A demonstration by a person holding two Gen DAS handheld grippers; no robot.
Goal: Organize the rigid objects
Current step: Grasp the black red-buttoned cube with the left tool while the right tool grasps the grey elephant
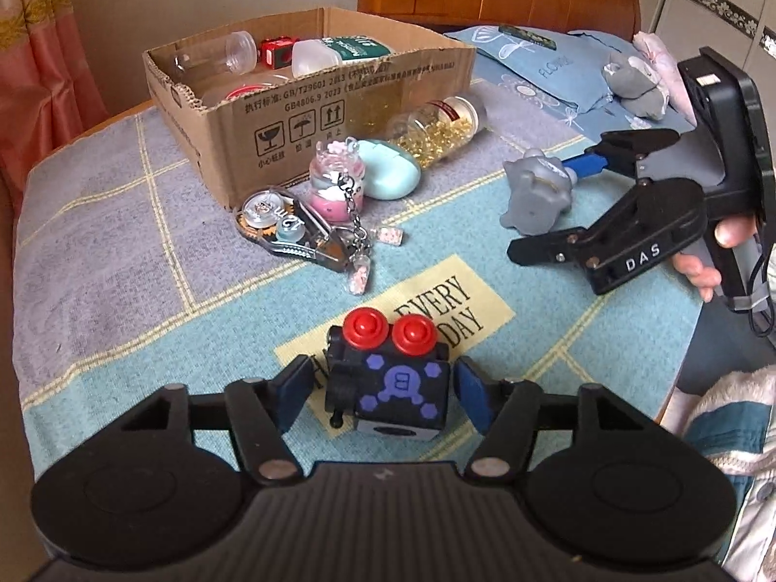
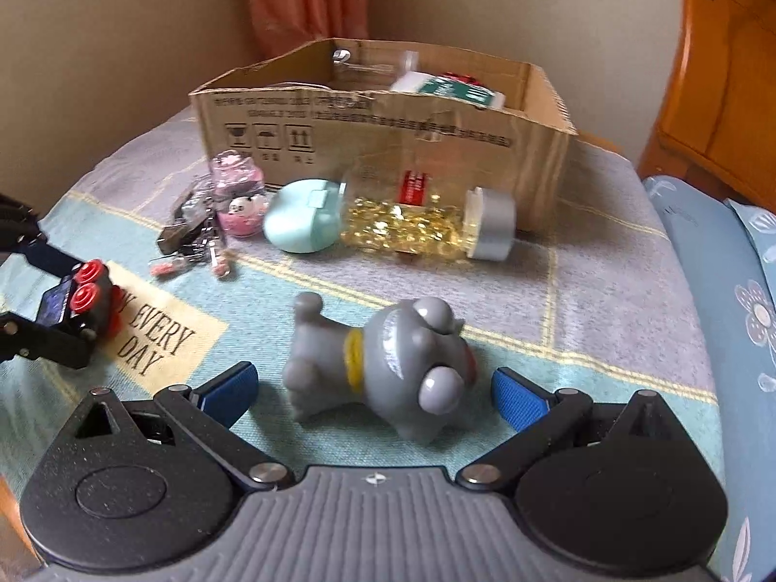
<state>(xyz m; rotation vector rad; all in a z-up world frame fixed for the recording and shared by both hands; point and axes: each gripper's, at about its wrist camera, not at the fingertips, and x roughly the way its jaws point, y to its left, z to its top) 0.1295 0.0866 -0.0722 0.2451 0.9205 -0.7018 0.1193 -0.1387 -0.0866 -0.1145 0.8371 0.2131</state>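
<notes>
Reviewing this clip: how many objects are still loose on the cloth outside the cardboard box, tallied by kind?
Toys: 2 (black button cube, grey dog figure)
Bottles and jars: 2 (capsule bottle, pink keychain jar)
Cases: 1 (mint case)
Tape dispensers: 1 (clear tape dispenser)
Total: 6
</notes>
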